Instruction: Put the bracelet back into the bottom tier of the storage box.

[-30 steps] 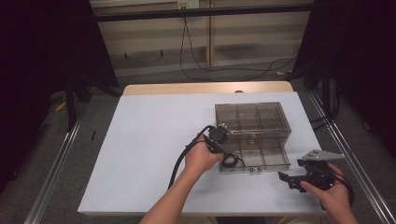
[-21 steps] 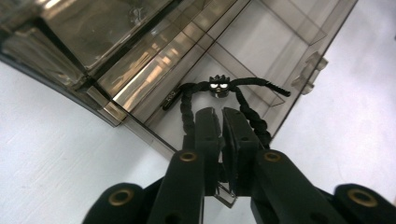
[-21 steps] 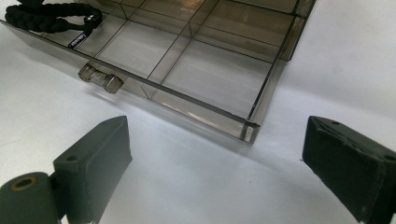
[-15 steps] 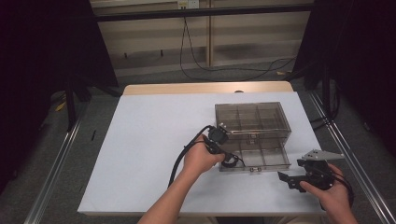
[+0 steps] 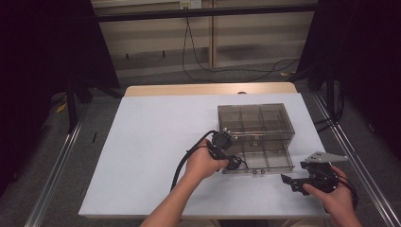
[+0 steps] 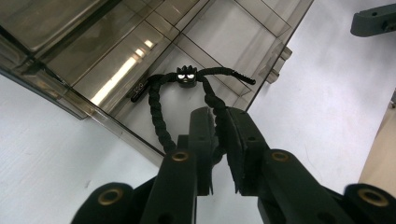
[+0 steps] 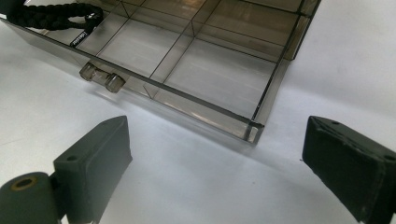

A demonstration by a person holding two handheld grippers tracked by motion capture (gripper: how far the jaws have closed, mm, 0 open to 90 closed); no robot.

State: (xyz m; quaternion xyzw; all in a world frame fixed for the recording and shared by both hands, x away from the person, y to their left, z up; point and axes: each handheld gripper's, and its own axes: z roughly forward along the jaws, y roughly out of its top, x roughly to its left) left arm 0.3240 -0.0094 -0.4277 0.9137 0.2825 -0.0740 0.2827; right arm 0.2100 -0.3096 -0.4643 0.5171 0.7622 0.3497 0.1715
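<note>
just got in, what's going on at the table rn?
A person works two handheld grippers at a white table. The left claw is shut on a black braided cord bracelet with a small black character charm, whose loop lies over a front compartment of the pulled-out drawer of a smoky transparent plastic organiser box. The cord is not released yet. The right claw is open and holds nothing, low over the table just off the drawer's front corner.
</note>
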